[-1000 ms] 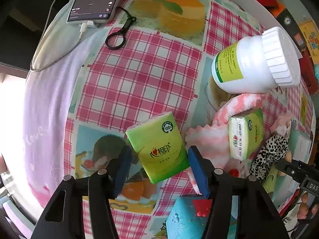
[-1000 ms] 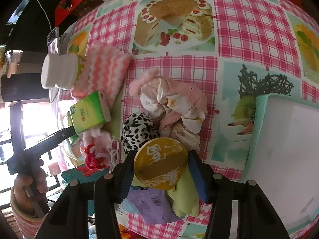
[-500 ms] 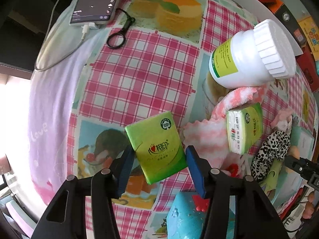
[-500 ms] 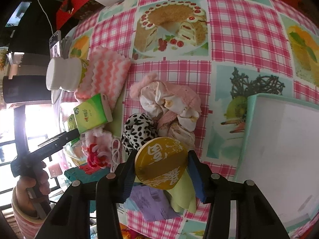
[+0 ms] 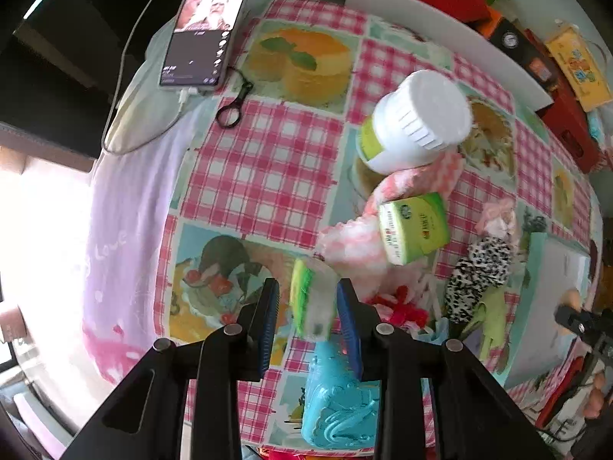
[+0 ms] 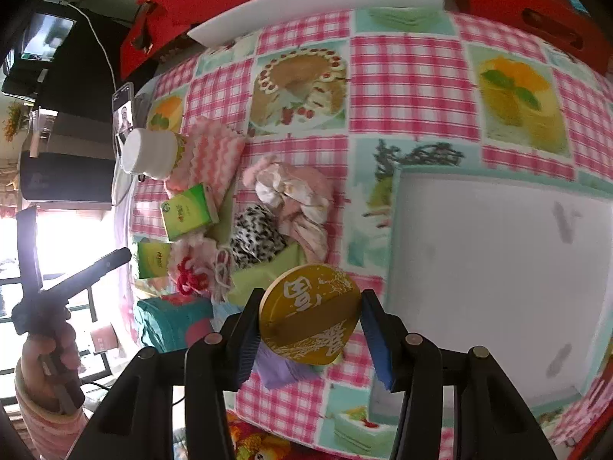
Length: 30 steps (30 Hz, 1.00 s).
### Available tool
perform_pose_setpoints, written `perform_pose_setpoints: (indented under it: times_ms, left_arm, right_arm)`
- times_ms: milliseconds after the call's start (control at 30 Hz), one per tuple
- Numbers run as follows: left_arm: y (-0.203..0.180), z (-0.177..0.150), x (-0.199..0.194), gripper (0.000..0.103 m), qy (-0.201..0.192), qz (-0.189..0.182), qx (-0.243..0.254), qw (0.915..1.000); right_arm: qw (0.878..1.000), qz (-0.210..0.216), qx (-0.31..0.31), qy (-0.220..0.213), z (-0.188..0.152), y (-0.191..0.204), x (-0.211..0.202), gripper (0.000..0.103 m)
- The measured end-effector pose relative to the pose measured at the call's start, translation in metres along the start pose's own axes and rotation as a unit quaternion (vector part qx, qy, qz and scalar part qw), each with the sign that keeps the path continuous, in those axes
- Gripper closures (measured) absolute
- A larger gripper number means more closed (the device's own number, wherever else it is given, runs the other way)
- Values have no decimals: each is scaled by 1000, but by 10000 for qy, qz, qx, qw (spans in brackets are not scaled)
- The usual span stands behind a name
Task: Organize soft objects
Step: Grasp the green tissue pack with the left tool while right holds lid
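Left tongs (image 5: 308, 308): jaws just narrowed around a green tissue pack (image 5: 312, 299); the pack is blurred, seemingly pinched edge-on and clear of the cloth.
Right tongs (image 6: 310, 320): pinching a round gold tin (image 6: 310, 314) by its rim.
Second pack (image 5: 413, 230): beyond the left tongs, to their right, lying on a pink towel (image 5: 352, 241).
White jar (image 5: 413, 122): farther out, past that pack.
Leopard cloth (image 6: 254, 237): just ahead-left of the right tongs, touching pink clothes (image 6: 295, 195).
White tray (image 6: 498, 268): right of the right tongs.
Phone (image 5: 207, 30): far ahead-left of the left tongs.
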<state>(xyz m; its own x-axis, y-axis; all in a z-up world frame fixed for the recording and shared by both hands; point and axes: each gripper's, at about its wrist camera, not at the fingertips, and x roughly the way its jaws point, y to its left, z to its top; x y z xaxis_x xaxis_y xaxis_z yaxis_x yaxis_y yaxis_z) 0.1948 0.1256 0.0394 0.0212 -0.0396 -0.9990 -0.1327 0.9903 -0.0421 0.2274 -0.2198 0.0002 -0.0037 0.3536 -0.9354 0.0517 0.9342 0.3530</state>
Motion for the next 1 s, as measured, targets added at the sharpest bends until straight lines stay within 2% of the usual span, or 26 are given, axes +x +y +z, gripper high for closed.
perform_pose_setpoints:
  times_ms: [100,133,167,300,467,700,767,1000]
  left_arm:
    - [11,6,11,71,78,-54,-231,9997]
    - [14,7,15,66,61,-124,-301,9994]
    - [14,9,18,65,40,-238,-333,9992]
    - [3,11,21,64,32,-354,-179,9992]
    - [-19,3,24,60,53,-297,45,9995]
    - [-31,-5,47,56,416,-71,145,9990]
    - [-32,-6,51,46,446,-72,122,9989]
    - [-19,0,60,37,565,-46,197,9982]
  right_arm:
    - [10000,-75,23,26,-8,-9,-6,51]
    - [9999,-96,31,23,-10,-11,-7,51]
    - [9999,-109,49,21,-9,-12,-5,51]
    - [9997,-200,130,16,-12,-21,-6,51]
    - [9995,-219,210,40,-11,-29,-3,51]
    - [9996,-207,157,91,-11,-27,2,51]
    - [9996,-228,132,112,-11,-26,3,51]
    - [9994,-268,153,159,-9,-28,8,51]
